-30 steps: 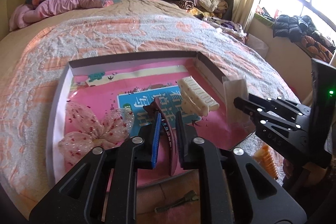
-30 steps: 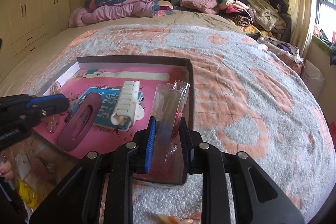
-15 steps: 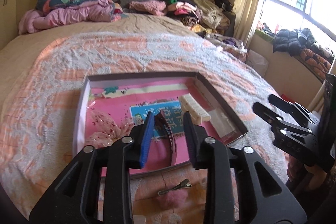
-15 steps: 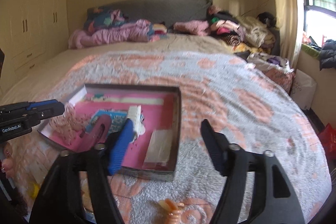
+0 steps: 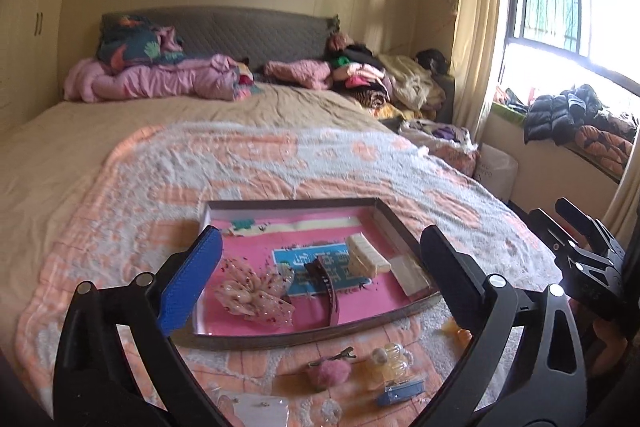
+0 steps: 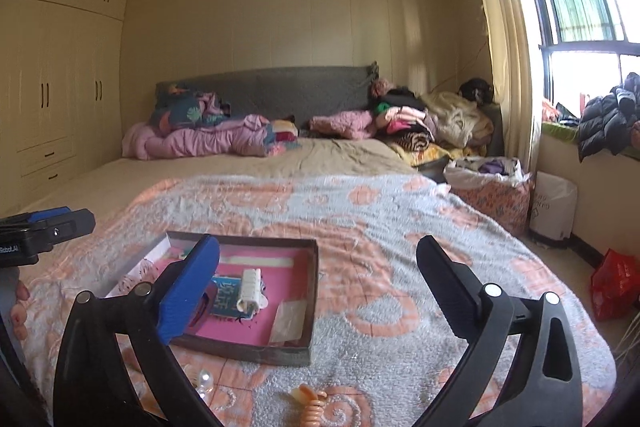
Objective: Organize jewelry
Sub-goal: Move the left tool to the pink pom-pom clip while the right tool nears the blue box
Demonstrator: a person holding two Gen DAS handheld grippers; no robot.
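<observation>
A shallow box with a pink floor lies on the bed; it also shows in the right wrist view. In it lie a sheer bow, a dark red hair clip, a white claw clip and a clear packet. My left gripper is open and empty, raised back from the box. My right gripper is open and empty, also raised. On the blanket in front of the box lie a pink pom-pom clip, a yellow clip, a small blue piece and an orange claw clip.
The bed's patterned blanket spreads around the box. Piles of bedding and clothes sit at the headboard. A window sill with jackets is on the right; wardrobes are on the left. A red bag sits on the floor.
The left gripper let go of the dark red hair clip into the box and opened. The right gripper released the clear packet into the box. Both pulled back and up.
</observation>
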